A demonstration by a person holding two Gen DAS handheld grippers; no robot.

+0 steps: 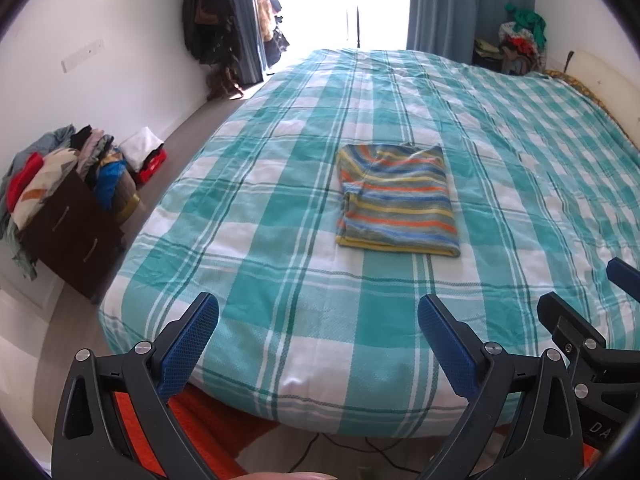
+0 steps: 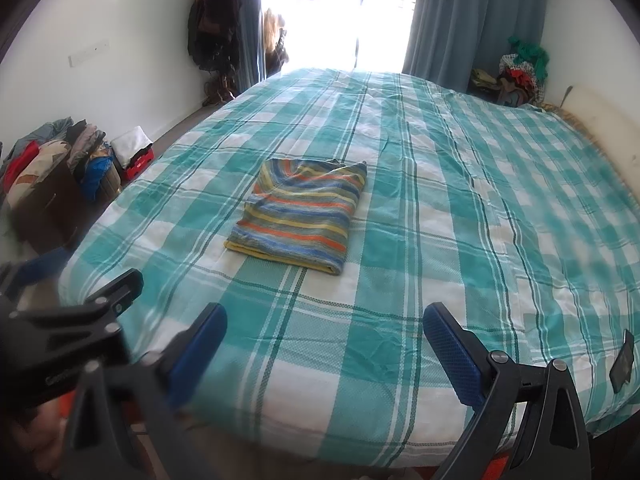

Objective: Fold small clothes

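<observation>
A small striped garment (image 1: 396, 200) in blue, orange, yellow and grey lies folded into a neat rectangle on the teal-and-white checked bedspread (image 1: 280, 272). The right wrist view shows the same striped garment (image 2: 302, 214) left of centre on the bedspread (image 2: 460, 240). My left gripper (image 1: 318, 314) hangs open over the bed's near edge, well short of the garment, with nothing between its blue pads. My right gripper (image 2: 324, 322) is also open and empty, held back from the garment at the near edge. Each gripper shows at the side of the other's view.
A dark drawer unit (image 1: 76, 236) heaped with clothes stands on the floor left of the bed, beside a red crate (image 1: 152, 164). More clothes pile up at the far right corner (image 1: 520, 44). A small dark phone-like thing (image 2: 624, 360) lies at the bed's near right edge.
</observation>
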